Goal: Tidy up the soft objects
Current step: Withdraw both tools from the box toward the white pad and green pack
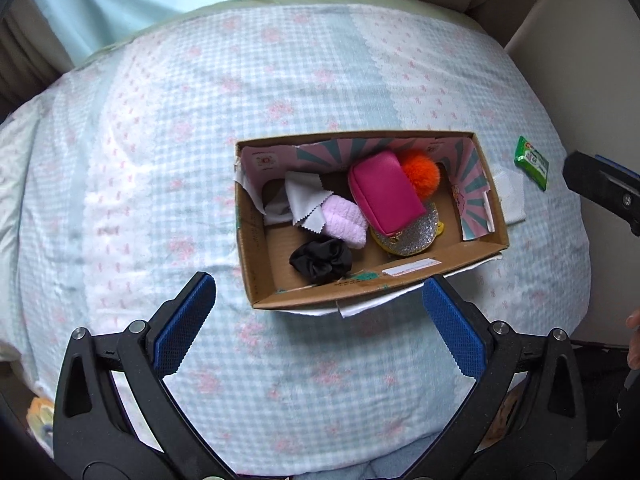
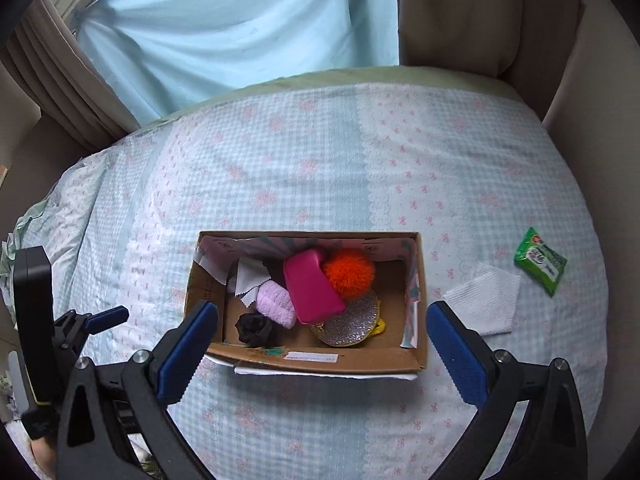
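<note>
Here, box point(image 1: 256, 272) beyond open left claw point(image 1: 320, 312), unheld

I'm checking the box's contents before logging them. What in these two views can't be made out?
- Glittery round pouch: mostly covered by the magenta pouch in both views; its yellow part barely shows.
- Box floor under the piled items: hidden.
- Green packet: print too small to read.
- Right gripper: in the left wrist view, cut off by the edge.
</note>
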Tool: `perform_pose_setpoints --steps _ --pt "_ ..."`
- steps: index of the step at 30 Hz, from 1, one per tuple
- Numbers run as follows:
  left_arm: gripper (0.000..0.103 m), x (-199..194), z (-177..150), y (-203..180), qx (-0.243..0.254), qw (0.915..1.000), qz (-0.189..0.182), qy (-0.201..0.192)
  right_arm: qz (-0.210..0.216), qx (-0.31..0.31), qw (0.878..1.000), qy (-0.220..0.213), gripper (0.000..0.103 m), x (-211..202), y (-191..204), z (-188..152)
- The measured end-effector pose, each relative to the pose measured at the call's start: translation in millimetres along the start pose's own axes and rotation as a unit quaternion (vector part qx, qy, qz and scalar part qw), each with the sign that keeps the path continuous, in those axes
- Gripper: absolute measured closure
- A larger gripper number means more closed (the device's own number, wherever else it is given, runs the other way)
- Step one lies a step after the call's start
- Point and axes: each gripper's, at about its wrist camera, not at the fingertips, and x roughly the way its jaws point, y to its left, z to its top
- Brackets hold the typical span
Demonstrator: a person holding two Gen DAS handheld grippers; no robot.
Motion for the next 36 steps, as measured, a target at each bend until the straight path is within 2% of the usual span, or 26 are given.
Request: perform_pose_setpoints --steps 8,11,14,16,20,25,29,36 --pt "0.0 -82.6 -0.7 3.1 -0.003 0.9971 0.016 -0.074 -0.04 0.007 0.997 -0.072 0.0 -96.4 -25.2 -21.2" --pt "0.0 -103.1 0.6 -9.0 0.008 0.9941 0.03 -0.104 -0.06 0.01 0.993 -0.102 0.0 -124.5 -43.0 -29.1" --pt "0.0 -119.9 1.9 -24.4 0.009 0.9918 0.028 -0.124 -0.045 0.015 0.99 -0.13 0.0 -146.8 -64.0 -37.3" --pt "0.0 -128.9 1.9 -38.5 0.008 0.9903 0.03 -0.135 -0.055 0.007 0.988 -0.141 0.0 -157.6 -75.5 -41.6" --pt "0.0 -143.7 0.0 -74.4 0.014 0.986 0.045 -0.16 -0.063 -0.021 0.986 -0.153 0.0 -169.4 -105.9 -44.2" --pt "0.0 -152.7 -2.9 -130.2 -0.007 0.9807 0.052 -0.188 -0.022 -0.049 0.983 -0.178 0.0 -176.4 -159.9 -44.2" --pt "0.0 -147.8 -3.5 -182.7 -0.02 0.9798 0.068 -0.187 0.0 -0.075 0.98 -0.185 0.0 -175.7 -204.6 -39.1" --pt "0.0 -129.7 -2.7 -263.0 0.0 0.9809 0.049 -0.188 0.003 -0.084 0.981 -0.175 0.0 -161.9 -262.4 -26.9"
